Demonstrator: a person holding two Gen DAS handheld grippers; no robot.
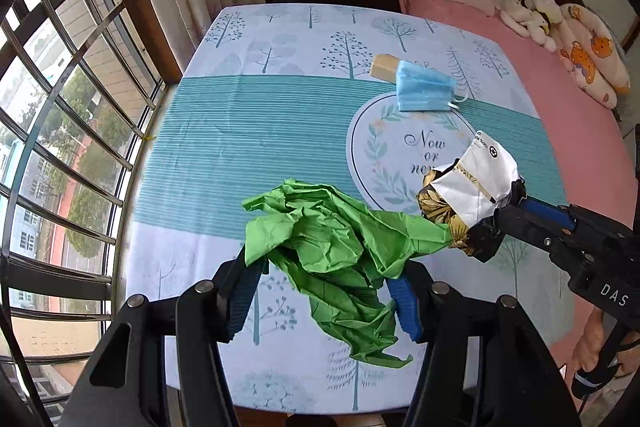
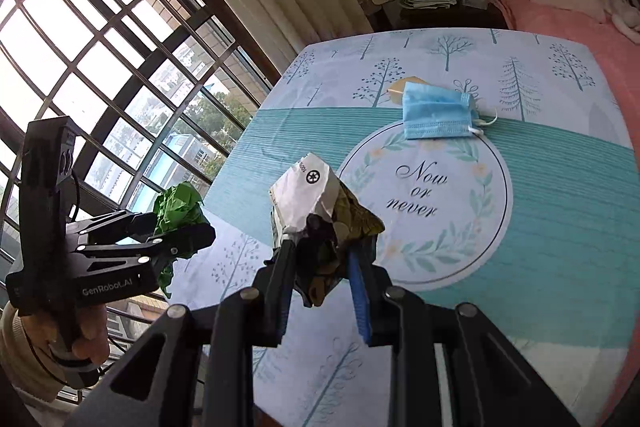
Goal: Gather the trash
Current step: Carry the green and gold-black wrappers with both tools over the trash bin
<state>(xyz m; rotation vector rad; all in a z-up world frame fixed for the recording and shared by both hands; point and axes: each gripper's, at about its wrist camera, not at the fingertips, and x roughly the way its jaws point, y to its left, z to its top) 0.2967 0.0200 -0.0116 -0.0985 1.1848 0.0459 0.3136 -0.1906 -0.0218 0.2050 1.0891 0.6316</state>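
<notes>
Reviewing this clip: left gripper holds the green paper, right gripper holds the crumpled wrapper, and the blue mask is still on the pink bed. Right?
Not quite. The mask lies on the table, on its tree-print cloth, not on the pink bed; the right wrist view shows this. The rest stands: the left gripper holds the green paper and the right gripper holds the wrapper.

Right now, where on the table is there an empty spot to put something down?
The teal striped band toward the window is bare. The far right corner is crowded: the blue face mask overlaps a tan block.

tree-print tablecloth (image 1: 248, 115), pink bed (image 1: 560, 99), window bars (image 1: 80, 107)
</notes>
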